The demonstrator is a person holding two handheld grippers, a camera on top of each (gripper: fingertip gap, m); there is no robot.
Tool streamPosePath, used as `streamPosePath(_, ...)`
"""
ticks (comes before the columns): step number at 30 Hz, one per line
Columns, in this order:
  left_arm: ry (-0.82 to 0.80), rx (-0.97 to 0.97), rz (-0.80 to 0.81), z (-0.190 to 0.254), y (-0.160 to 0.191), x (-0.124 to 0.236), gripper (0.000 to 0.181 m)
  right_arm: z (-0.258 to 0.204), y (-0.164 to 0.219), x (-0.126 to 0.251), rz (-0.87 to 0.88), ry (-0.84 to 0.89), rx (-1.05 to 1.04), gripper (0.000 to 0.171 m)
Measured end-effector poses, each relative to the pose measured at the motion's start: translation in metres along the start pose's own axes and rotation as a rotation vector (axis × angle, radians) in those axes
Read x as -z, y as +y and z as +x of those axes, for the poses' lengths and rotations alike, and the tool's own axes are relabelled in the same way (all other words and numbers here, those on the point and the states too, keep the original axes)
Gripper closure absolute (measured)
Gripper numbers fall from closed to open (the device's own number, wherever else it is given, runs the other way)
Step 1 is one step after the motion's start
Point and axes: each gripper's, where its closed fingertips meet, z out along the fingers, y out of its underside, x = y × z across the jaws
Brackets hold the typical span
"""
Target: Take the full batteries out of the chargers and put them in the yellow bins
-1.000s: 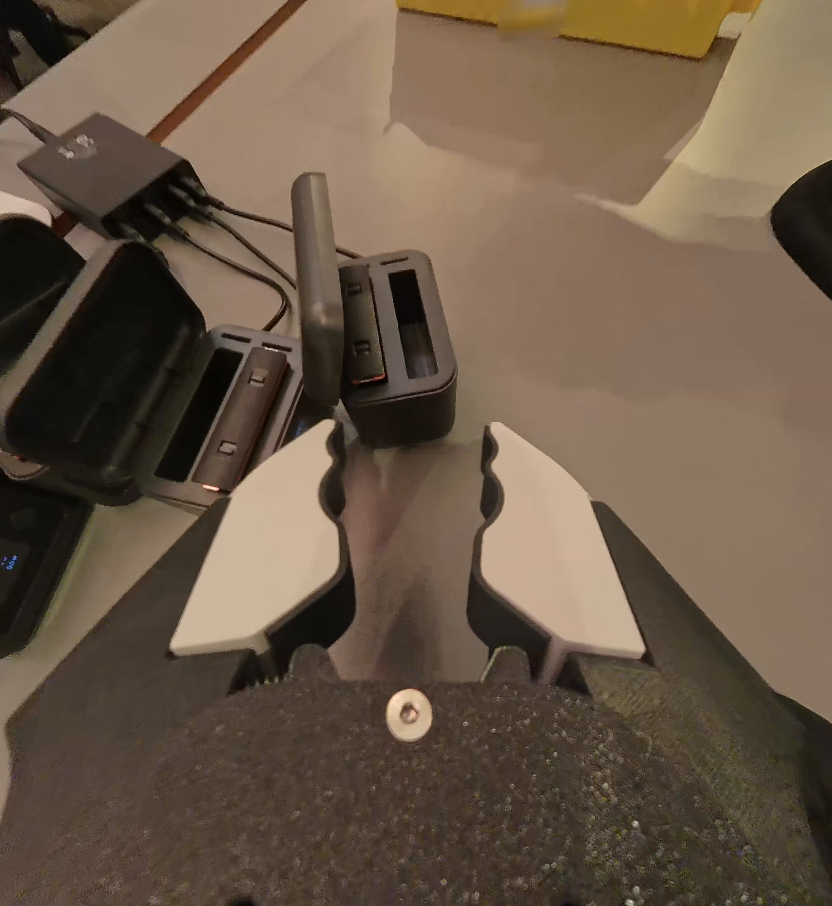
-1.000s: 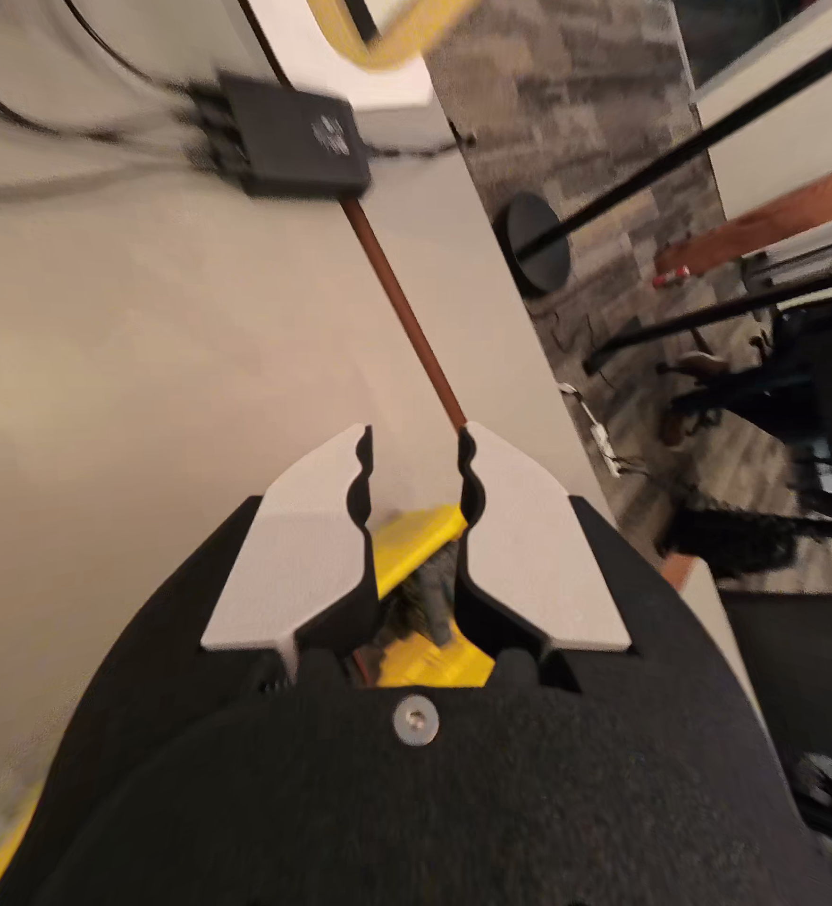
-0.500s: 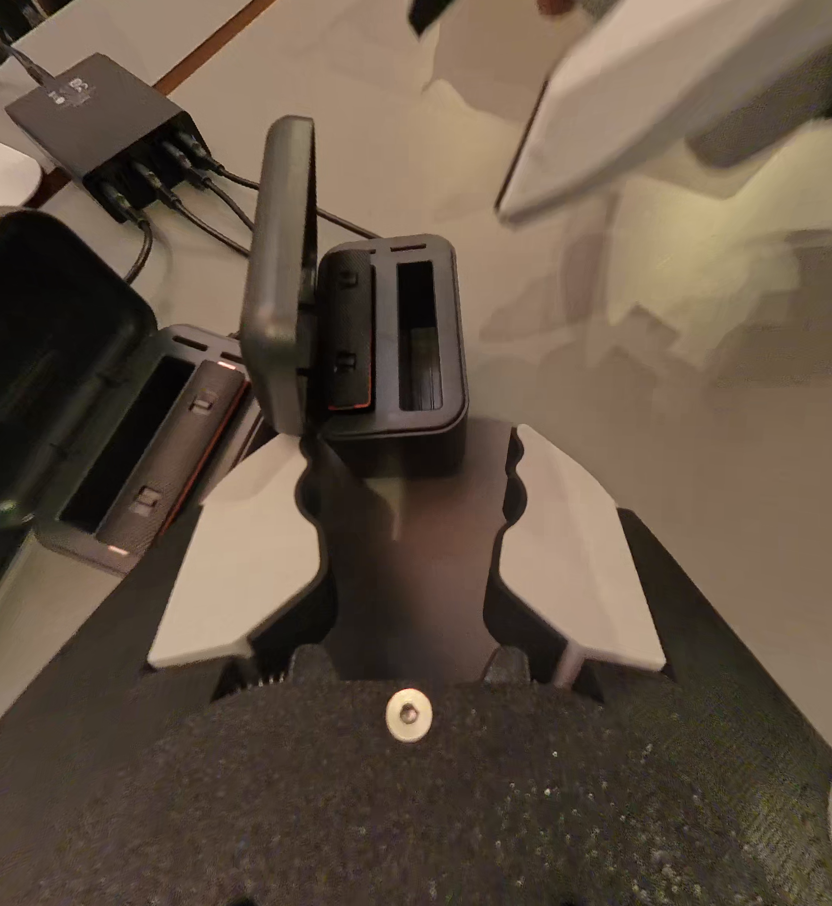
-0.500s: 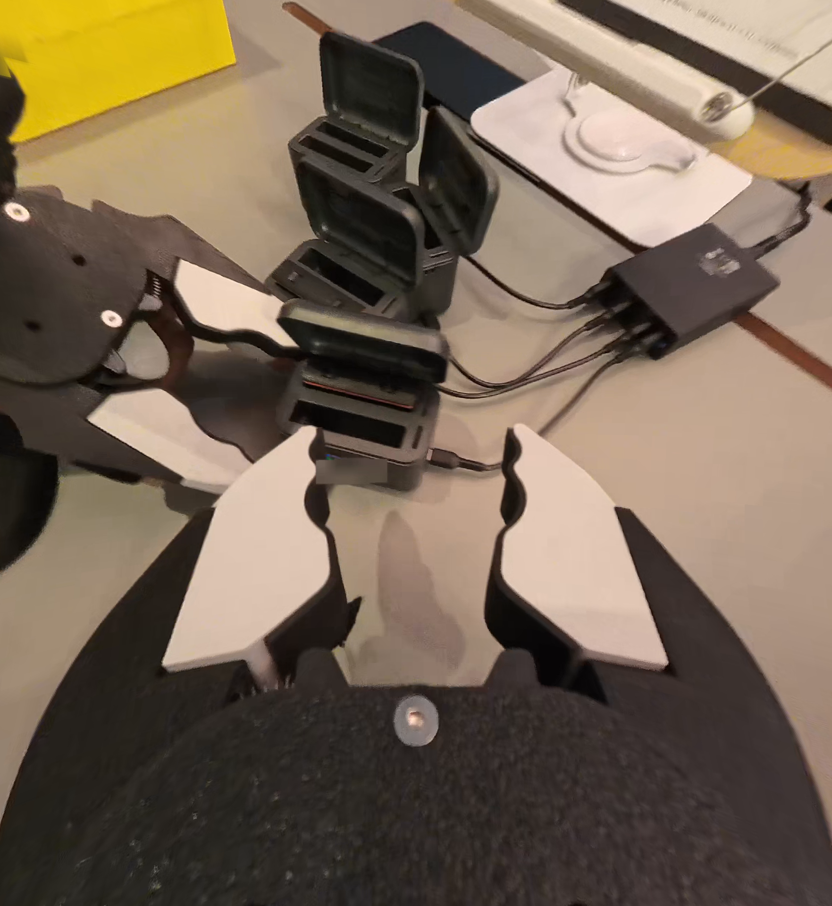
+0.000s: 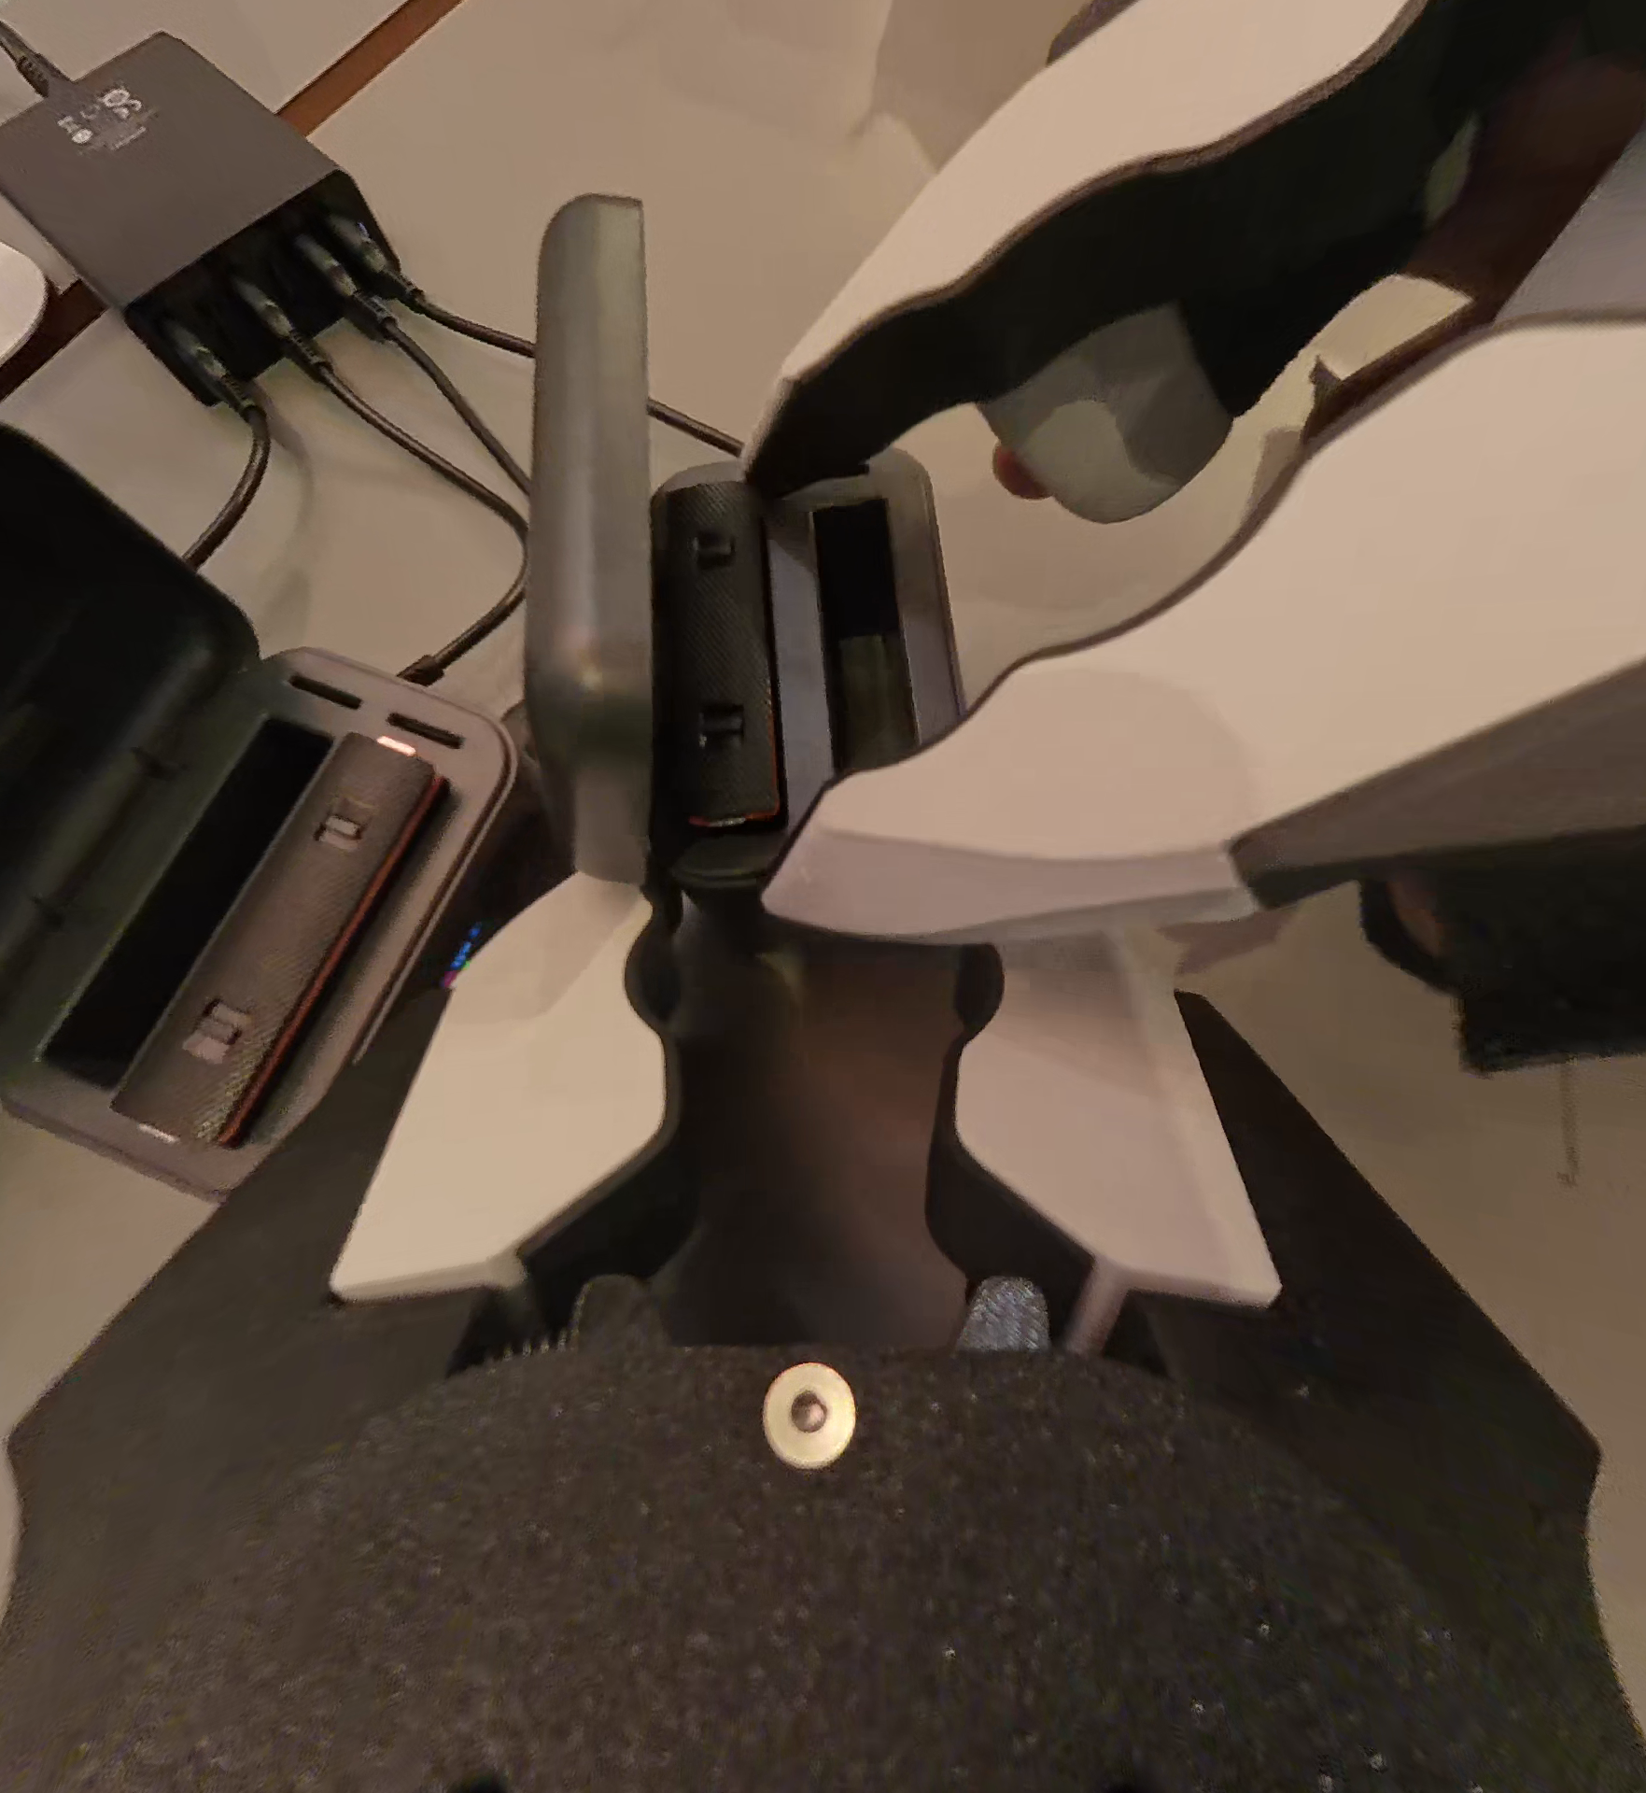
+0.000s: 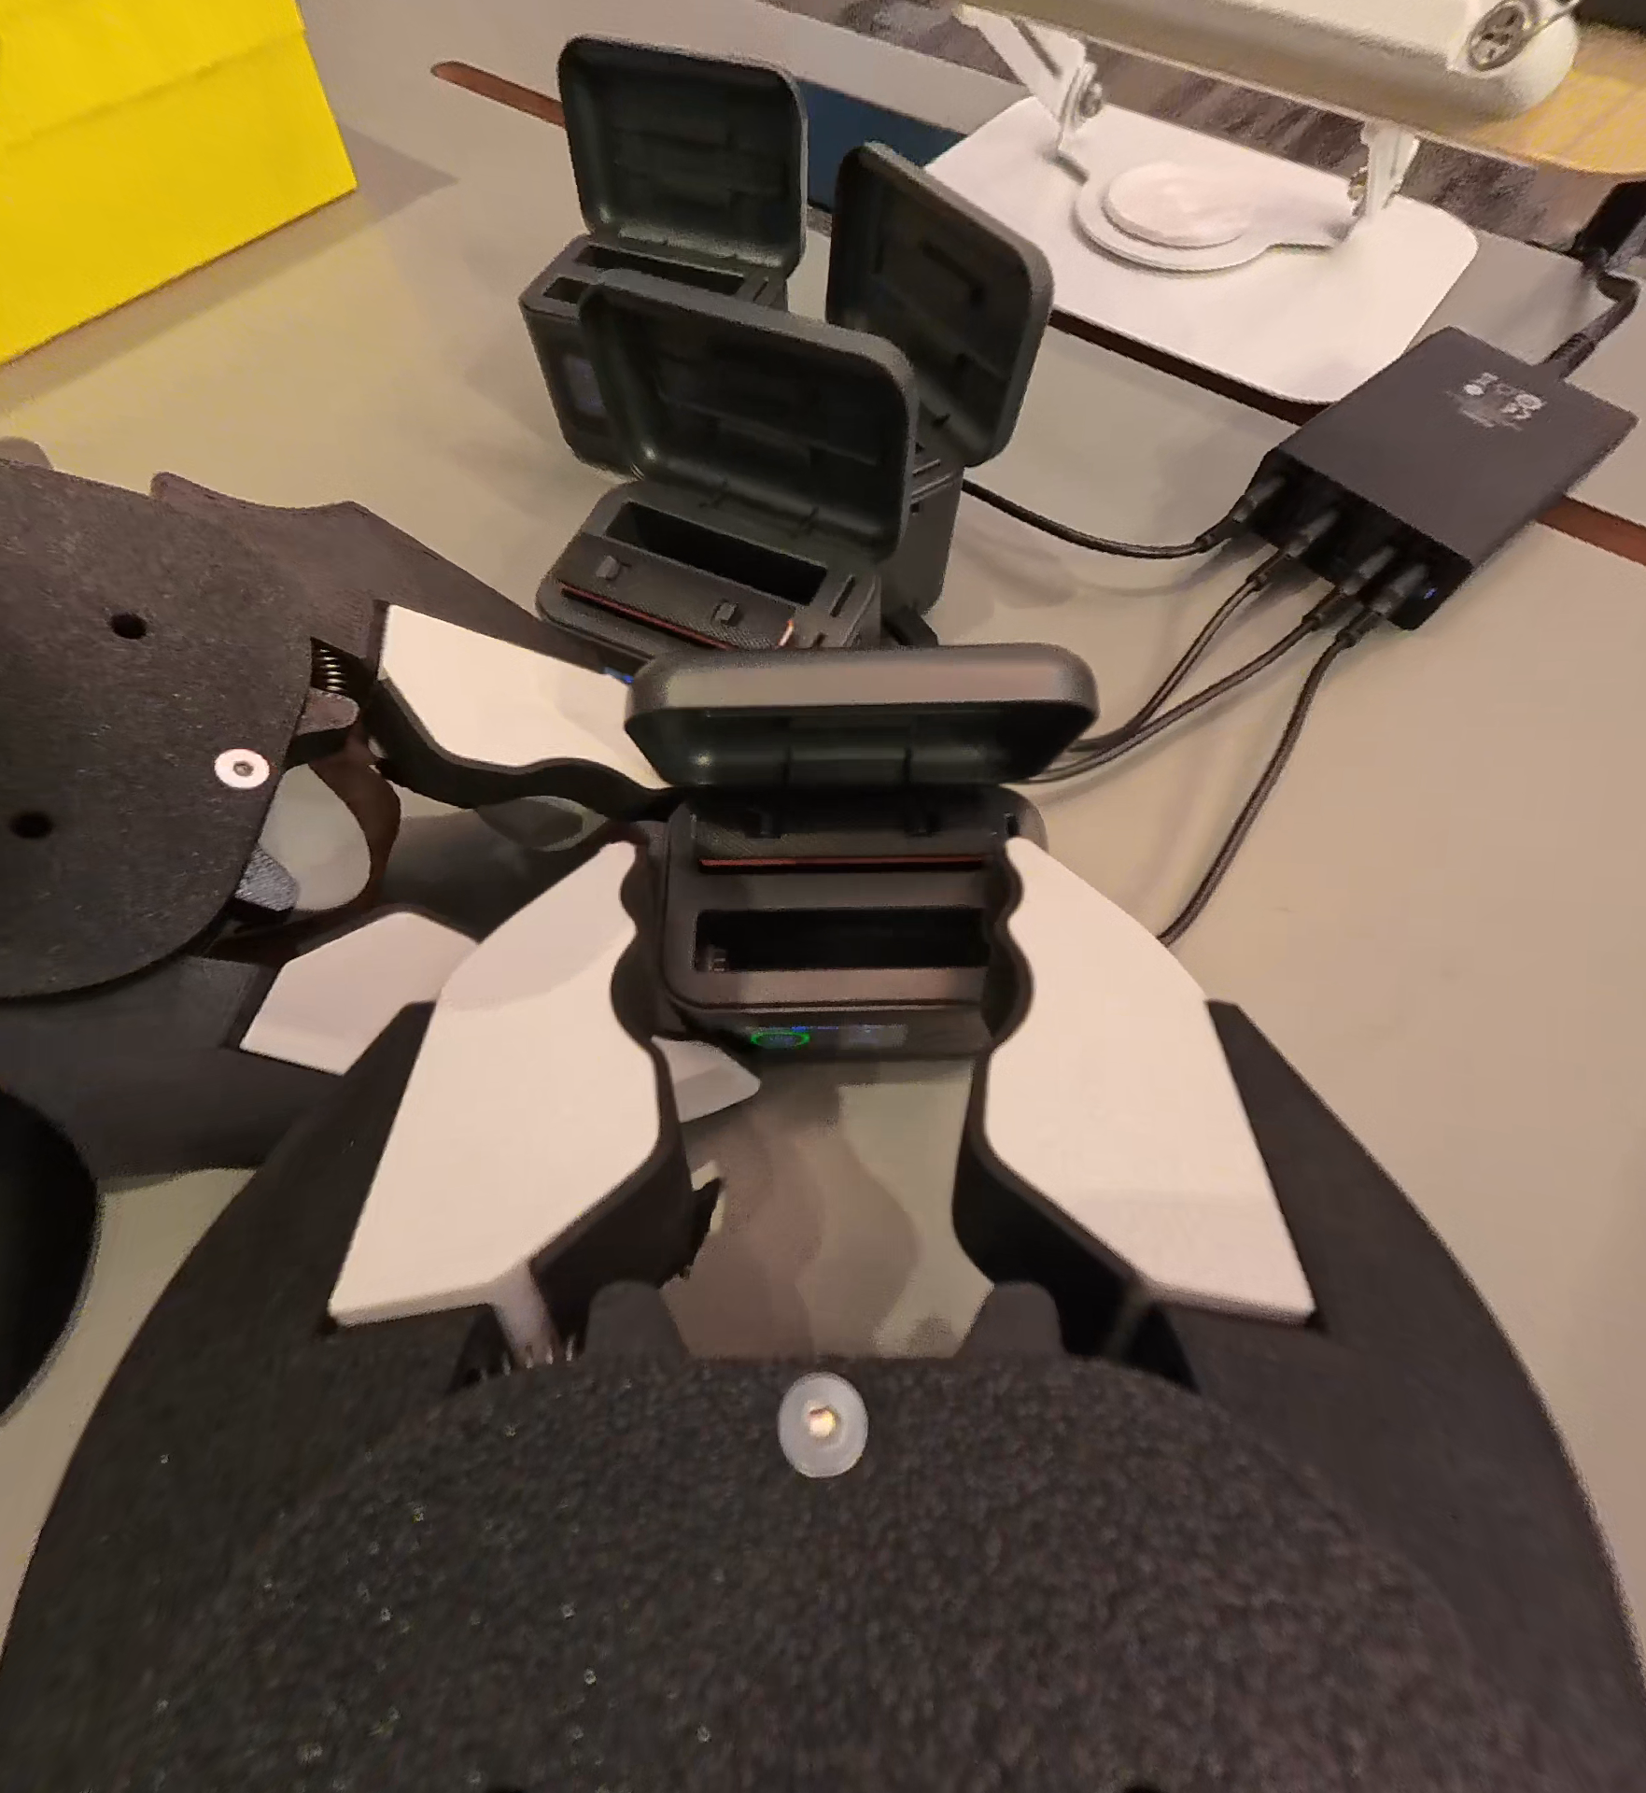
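Both claws meet at the nearest black charger [image 6: 828, 931] on the grey surface [image 6: 1381, 970]. The right claw [image 6: 823, 912] is spread wide around its sides. The left claw [image 5: 814, 931] is spread apart too, at one end. One battery [image 5: 717, 660] sits in the slot by the lid. The yellow bin [image 6: 140, 146] stands well behind.

Left wrist view: right gripper [image 5: 770, 679] hides the near charger's [image 5: 930, 602] right side and front; whether its fingers touch the case is unclear. Neighbouring charger's lid [image 5: 43, 621] cut off at left edge. Right wrist view: yellow bin [image 6: 140, 146] cropped at top-left; rear charger [image 6: 935, 291] mostly hidden behind others; near charger's display [image 6: 819, 1038] too small to tell.
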Motion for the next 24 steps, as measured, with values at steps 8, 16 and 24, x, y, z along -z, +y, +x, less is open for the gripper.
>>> streamPosePath(8,0.037,-0.039,0.009,0.011,-0.003,-0.001,0.128,0.005,0.001,0.000,0.025,-0.017,0.062,0.105)
streamPosePath(16,0.042,-0.039,0.023,0.014,-0.006,-0.006,0.127,0.010,-0.001,-0.001,0.050,-0.049,0.083,0.111)
streamPosePath(24,-0.022,-0.045,-0.006,0.012,-0.008,-0.016,0.123,0.012,-0.003,0.002,0.068,-0.001,0.090,0.112)
